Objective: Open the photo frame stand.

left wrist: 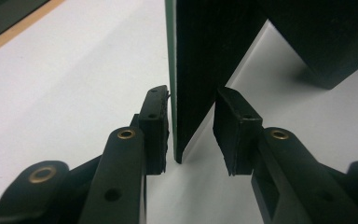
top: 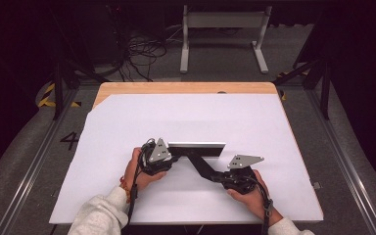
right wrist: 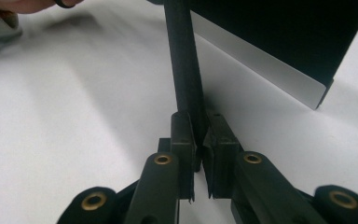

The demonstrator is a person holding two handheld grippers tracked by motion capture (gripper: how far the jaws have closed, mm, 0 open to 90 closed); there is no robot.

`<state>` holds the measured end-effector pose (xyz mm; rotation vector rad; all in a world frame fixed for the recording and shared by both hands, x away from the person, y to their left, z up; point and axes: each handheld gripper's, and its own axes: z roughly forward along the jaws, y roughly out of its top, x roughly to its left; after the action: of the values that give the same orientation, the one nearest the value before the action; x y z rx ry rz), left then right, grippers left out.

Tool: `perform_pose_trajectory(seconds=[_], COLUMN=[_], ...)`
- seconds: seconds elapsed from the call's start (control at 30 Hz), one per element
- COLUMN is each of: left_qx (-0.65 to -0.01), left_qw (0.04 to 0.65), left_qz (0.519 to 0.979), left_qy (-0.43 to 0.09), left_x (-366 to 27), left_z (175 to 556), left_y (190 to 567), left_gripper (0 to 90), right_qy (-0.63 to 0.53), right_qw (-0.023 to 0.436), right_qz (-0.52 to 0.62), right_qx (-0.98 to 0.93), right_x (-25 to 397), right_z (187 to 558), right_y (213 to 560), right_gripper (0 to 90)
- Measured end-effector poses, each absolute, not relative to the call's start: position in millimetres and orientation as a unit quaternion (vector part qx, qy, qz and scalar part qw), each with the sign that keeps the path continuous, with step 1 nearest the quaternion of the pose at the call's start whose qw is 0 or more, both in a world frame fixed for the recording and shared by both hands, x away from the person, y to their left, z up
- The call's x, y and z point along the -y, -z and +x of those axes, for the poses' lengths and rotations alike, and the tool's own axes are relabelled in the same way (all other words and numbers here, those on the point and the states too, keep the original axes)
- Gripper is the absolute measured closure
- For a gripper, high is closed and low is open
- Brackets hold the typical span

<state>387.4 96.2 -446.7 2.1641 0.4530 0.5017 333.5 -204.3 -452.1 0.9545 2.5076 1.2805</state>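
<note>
A flat black panel [top: 196, 149] with a pale top edge stands on its long edge in the middle of the white sheet. A black strut [top: 198, 164] runs from it diagonally toward the near right. My left gripper [top: 172, 154] is at the panel's left end. In the left gripper view the left gripper [left wrist: 192, 100] is open, and its jaws straddle the panel's [left wrist: 200, 56] thin edge, with the left pad close against it and the right pad apart. My right gripper [top: 215, 176] is shut on the strut's near end. The right gripper view shows this gripper [right wrist: 198, 121] clamping the strut [right wrist: 182, 56], with the panel [right wrist: 279, 32] behind.
A white sheet [top: 186, 117] covers most of the wooden table [top: 186, 88]. Beyond the table's far edge are cables [top: 142, 54] on the floor and a grey metal frame [top: 223, 22]. Rails run along both sides of the table. A hand [right wrist: 28, 4] shows at the top left of the right gripper view.
</note>
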Motion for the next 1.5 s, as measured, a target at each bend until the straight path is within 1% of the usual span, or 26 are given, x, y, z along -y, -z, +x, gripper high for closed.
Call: perform_pose_trajectory(seconds=[0.03,0.27,0.5,0.77,0.9,1.1,1.2,1.43,1.5], left_qx=[-0.174,-0.167,-0.173,-0.172,-0.176,-0.177,-0.178,-0.175,-0.171], left_qw=[0.426,0.441,0.463,0.471,0.471,0.481,0.487,0.498,0.498], left_qz=[0.865,0.861,0.847,0.843,0.841,0.835,0.831,0.826,0.828], left_qy=[-0.197,-0.193,-0.194,-0.195,-0.199,-0.200,-0.202,-0.196,-0.193], left_x=[-97,-104,-119,-123,-122,-123,-123,-121,-120], left_z=[386,381,380,379,379,378,378,378,378], left_y=[445,436,427,422,420,415,413,409,409], left_gripper=[64.5,63.7,62.0,60.6,56.1,53.0,51.5,51.9,52.2], right_qy=[-0.429,-0.433,-0.447,-0.455,-0.459,-0.462,-0.467,-0.477,-0.479], right_qw=[0.086,0.090,0.100,0.117,0.126,0.142,0.158,0.204,0.207], right_qz=[0.322,0.325,0.324,0.323,0.325,0.333,0.337,0.336,0.334], right_qx=[-0.840,-0.836,-0.827,-0.822,-0.817,-0.809,-0.802,-0.786,-0.785], right_x=[206,212,219,224,227,230,232,232,231], right_z=[333,329,327,326,326,327,328,327,328], right_y=[451,448,437,430,427,423,419,409,408], right_gripper=[82.3,81.8,79.5,79.5,79.5,80.4,79.1,79.8,78.9])
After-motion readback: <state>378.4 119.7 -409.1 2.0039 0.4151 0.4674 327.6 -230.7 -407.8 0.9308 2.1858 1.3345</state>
